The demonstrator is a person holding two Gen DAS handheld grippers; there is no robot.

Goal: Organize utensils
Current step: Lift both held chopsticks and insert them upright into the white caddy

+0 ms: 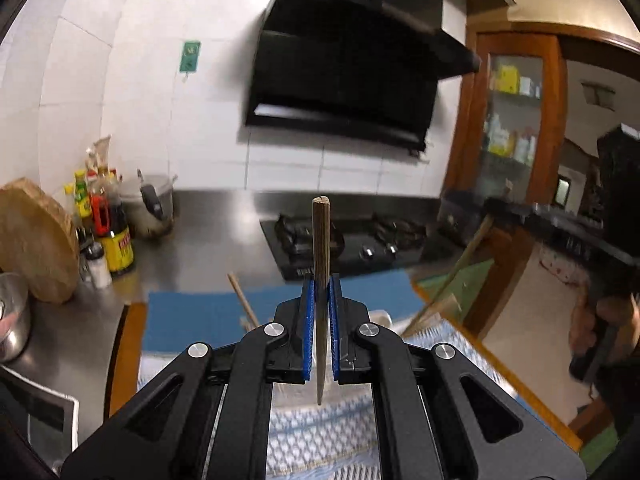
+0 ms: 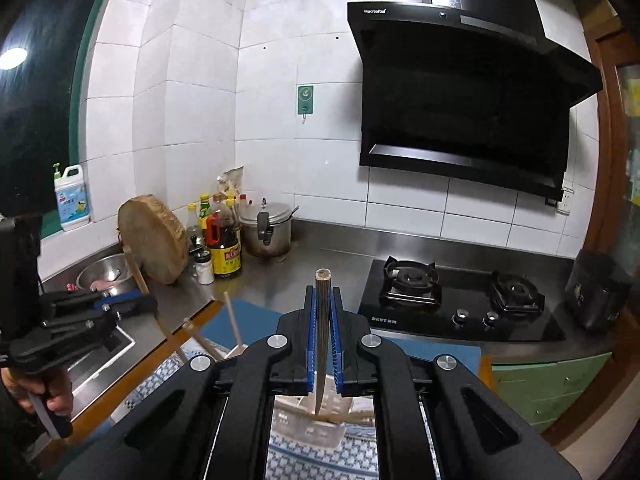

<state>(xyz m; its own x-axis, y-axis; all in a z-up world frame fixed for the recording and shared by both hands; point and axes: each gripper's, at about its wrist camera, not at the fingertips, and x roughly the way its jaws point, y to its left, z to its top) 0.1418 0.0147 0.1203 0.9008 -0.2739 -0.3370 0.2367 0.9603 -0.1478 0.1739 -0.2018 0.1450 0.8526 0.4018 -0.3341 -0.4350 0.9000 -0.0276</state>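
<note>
Brown wooden chopstick point(image 1: 320, 264) upright, clamped in left gripper point(image 1: 321, 300), matching dark-grained chopstick point(image 2: 321, 320) pinched by right gripper point(image 2: 322, 308), blue pads point(image 2: 309, 340).

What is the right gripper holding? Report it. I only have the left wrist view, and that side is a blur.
Observer: The right gripper is shut on a dark chopstick, which stands upright in it.
Operator: Tell me what is under it.
Observer: A white slotted basket with pale sticks lying in it.
Operator: Name whatever stands left of the chopping board.
Observer: A white detergent jug with a green pump.
</note>
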